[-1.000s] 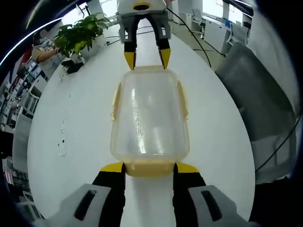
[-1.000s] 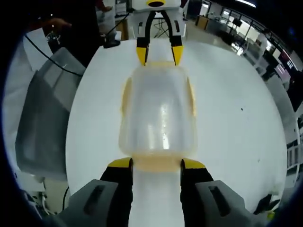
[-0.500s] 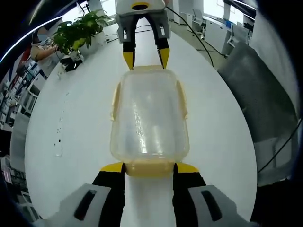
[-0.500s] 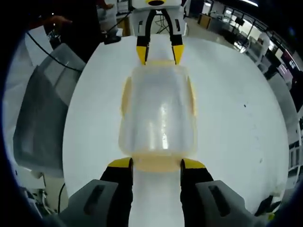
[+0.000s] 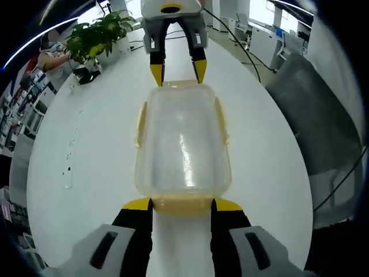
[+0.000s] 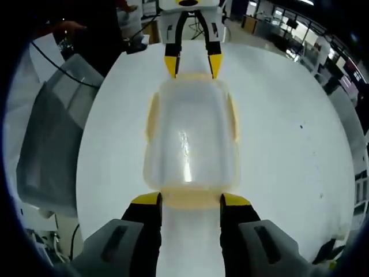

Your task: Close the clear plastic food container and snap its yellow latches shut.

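Nothing on the desk has shifted vs 1 s ago; only the left gripper view has tilted a bit, so the plant and background sit slightly differently. Clear rectangular plastic food container (image 5: 183,144) (image 6: 191,135) w/ lid on lies on the round white desk (image 5: 92,150) (image 6: 282,144), lengthwise between the two grippers. Left gripper (image 5: 181,203) has its yellow-tipped black fingers (image 5: 137,204) spread apart, one on each side of the near yellow end latch (image 5: 182,203), tips level w/ the latch; can't tell if they touch it. Right gripper (image 6: 191,200) stands the same way at the opposite end: fingers (image 6: 146,199) parted, flanking that end's yellow latch (image 6: 190,199). Each gripper shows in the other's view at the far end of the container (image 5: 176,70) (image 6: 191,61), fingers parted there too. Yellow side latches (image 5: 140,124) (image 6: 152,118) run along both long edges, well ahead of the fingers. Green potted plant (image 5: 101,36) stands far beyond the left fingers, off to the left; grey chair (image 5: 314,115) (image 6: 49,138) beside the desk.
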